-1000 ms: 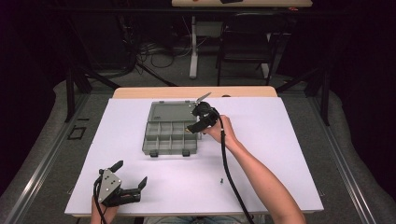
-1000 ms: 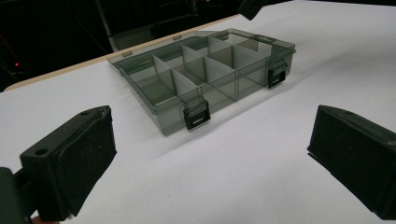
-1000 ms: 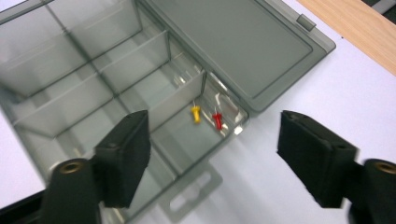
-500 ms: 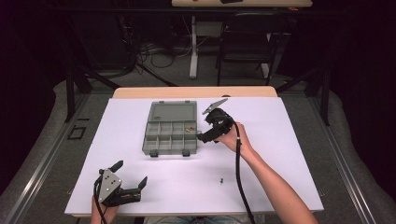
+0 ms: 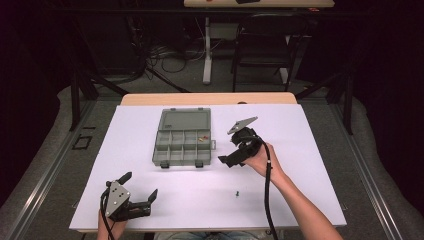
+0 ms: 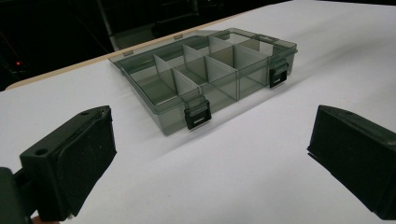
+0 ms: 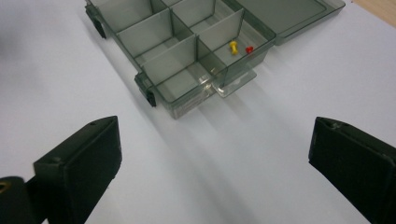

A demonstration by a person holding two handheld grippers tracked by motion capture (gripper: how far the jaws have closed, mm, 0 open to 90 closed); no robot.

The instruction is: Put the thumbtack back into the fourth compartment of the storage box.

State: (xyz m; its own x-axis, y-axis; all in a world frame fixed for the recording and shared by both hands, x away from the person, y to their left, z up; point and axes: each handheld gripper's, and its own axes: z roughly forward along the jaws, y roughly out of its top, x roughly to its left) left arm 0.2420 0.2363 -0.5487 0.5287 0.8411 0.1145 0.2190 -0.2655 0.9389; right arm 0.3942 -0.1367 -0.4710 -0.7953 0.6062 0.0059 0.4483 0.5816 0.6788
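Note:
A grey see-through compartment box [image 5: 176, 148] lies on the white table with its lid [image 5: 184, 120] folded back. A yellow pin [image 7: 233, 45] and a red pin [image 7: 249, 49] lie in one far-row compartment at the box's right end [image 5: 202, 139]. My right gripper [image 5: 228, 158] hovers just right of the box, pointing at it, open; its jaws have just been opening and nothing is between them. A green pin [image 5: 238, 193] lies on the table nearer the person. My left gripper [image 5: 141, 185] rests at the front left, open and empty, facing the box [image 6: 205, 79].
Two black latches [image 6: 197, 115] stick out from the box's near wall. The white sheet [image 5: 310, 165] covers the table, with a wooden strip [image 5: 210, 98] at the far edge. A dark chair [image 5: 262, 45] and cables stand beyond the table.
The right gripper has pulled back from the box's right end, moving right and toward the person, and its jaws have spread wider. The left gripper has stayed put.

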